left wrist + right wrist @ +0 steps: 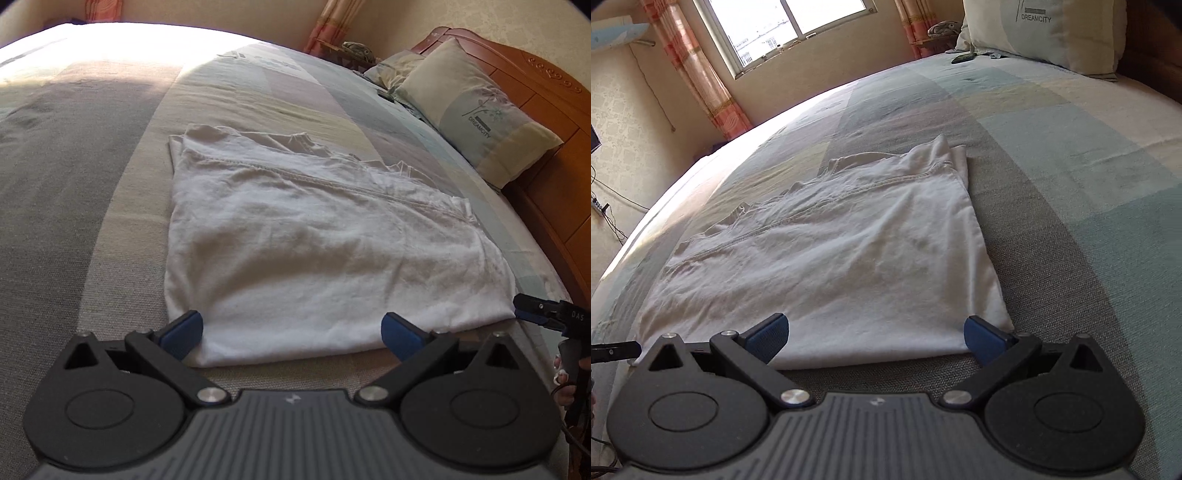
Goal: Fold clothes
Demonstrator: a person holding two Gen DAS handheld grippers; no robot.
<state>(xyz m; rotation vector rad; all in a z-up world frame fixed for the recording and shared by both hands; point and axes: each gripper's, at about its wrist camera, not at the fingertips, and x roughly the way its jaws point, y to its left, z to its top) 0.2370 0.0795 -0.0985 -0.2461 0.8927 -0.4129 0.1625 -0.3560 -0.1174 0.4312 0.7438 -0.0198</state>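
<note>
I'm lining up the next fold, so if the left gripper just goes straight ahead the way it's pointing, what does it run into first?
The near edge of the white garment. The left gripper is open, its fingers straddling that folded edge on the bed. Whether they already touch the cloth is unclear; nothing else lies between.

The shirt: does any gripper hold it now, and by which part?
Nothing is held. Left gripper and right gripper are open at the near edge of the shirt.

both the left gripper (291, 332) and right gripper (875, 334) hover with fingers spread wide.
</note>
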